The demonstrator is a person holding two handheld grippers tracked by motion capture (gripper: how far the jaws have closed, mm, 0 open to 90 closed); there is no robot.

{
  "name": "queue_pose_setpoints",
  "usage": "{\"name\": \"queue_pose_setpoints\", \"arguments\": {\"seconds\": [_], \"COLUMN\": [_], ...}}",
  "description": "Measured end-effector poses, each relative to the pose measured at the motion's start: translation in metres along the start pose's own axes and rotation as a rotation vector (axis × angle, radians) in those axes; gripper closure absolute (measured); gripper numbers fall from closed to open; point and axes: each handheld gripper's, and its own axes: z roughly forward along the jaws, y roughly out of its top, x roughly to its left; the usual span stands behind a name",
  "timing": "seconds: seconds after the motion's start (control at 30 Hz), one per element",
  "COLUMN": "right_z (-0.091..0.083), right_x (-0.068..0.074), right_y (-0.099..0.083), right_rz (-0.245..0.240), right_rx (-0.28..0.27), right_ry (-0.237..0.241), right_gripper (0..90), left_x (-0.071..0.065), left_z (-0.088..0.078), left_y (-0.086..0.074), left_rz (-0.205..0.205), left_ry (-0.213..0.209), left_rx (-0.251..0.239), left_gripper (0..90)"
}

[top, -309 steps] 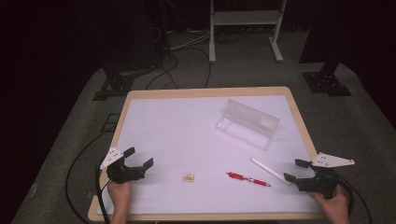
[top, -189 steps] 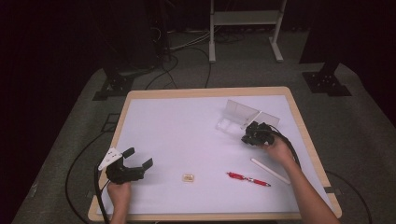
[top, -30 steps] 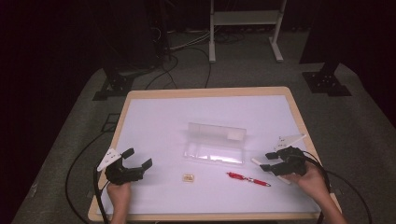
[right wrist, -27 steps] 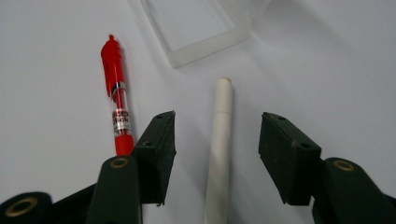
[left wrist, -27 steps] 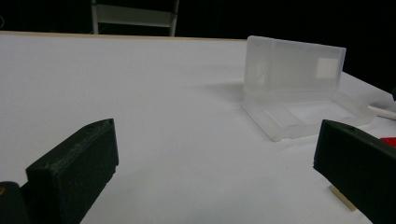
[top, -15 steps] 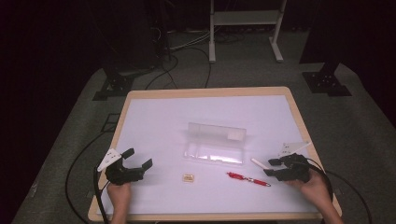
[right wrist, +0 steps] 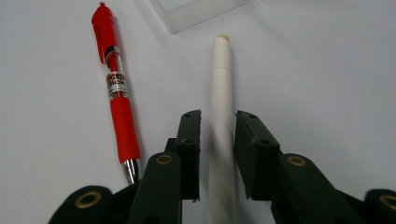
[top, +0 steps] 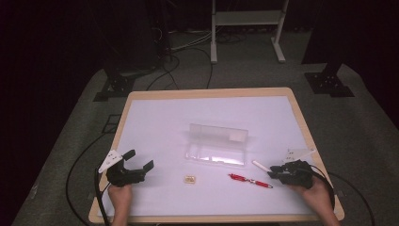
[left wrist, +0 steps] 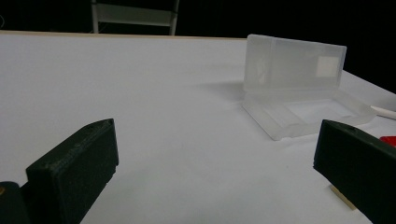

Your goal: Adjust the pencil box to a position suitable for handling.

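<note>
So the right gripper (top: 274, 173) is down near the right end of the tabletop's front edge, with its jaws straddling a white pen (right wrist: 221, 107). They've just been closing in, and the pen lies between them with only a slim gap on each side. In the right gripper view the pads don't look like they're actually pressing on it, so narrow but not clamped. The white pen lies flat on the tabletop (top: 155, 122), its tip pointing toward the clear plastic case (top: 218, 145), and most of its barrel runs back under the gripper. Just beside it, roughly parallel and not touching, there's a red pen (right wrist: 115, 88) with a clear section and a silver tip. The case is open near the middle of the tabletop, lid standing upright behind the flat tray. A small tan eraser-like block (top: 190, 179) lies between the case and the front edge. The left gripper (top: 139, 159) rests near the front left corner, jaws spread wide with nothing between them.
</note>
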Motion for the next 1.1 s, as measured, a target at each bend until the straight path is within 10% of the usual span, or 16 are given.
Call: {"name": "queue_pose_setpoints", "arguments": {"seconds": [1.1], "right_z": [-0.010], "right_x": [0.000], "right_y": [-0.008], "right_rz": [0.052], "right_rx": [-0.089], "right_ry": [0.020], "right_gripper": [78.1], "left_x": [0.000], "left_z": [-0.001], "left_y": [0.000], "left_rz": [-0.006], "left_ry": [0.000], "left_rx": [-0.008], "left_gripper": [0.0]}}
